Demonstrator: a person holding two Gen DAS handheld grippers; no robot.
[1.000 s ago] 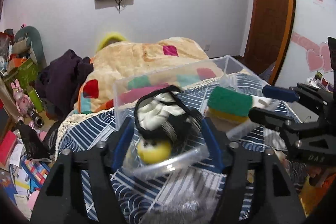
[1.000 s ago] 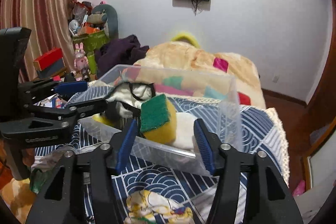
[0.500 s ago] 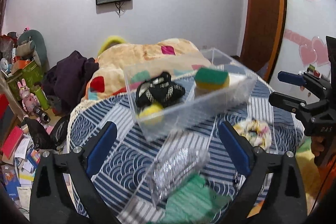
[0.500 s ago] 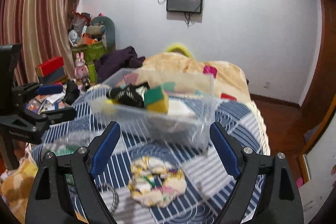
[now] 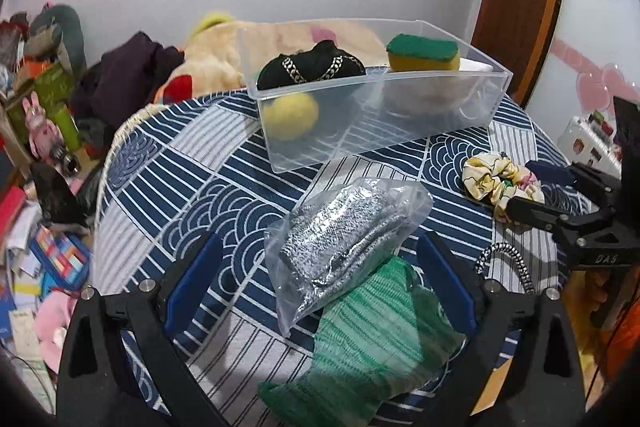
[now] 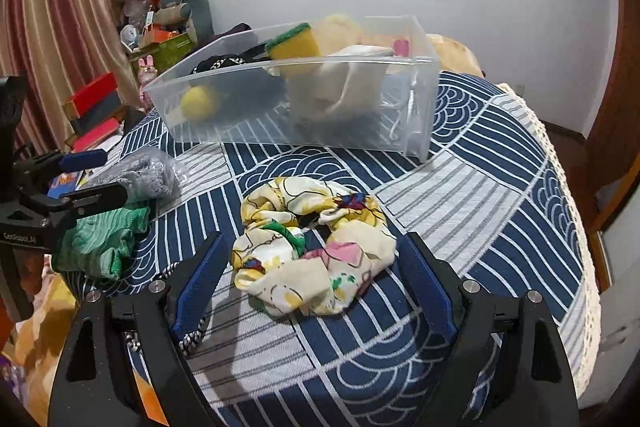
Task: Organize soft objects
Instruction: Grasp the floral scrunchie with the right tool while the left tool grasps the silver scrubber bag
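On the patterned cloth (image 6: 500,163) — left claw (image 5: 320,291) spread around bagged cloth (image 5: 344,231), right claw (image 6: 316,279) spread around scrunchie (image 6: 312,247)

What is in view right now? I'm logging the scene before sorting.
bin: 1, clear, table's far side
sponge: 1, green-yellow, in bin
ball: 1, yellow, in bin
black item: 1, in bin
white cloth: 1, in bin
scrunchie: 1, floral, on table
bagged cloth: 1, grey, on table
green cloth: 1, near edge
cord: 1, black-white
tablecloth: 1, blue-white
left gripper: open
right gripper: open
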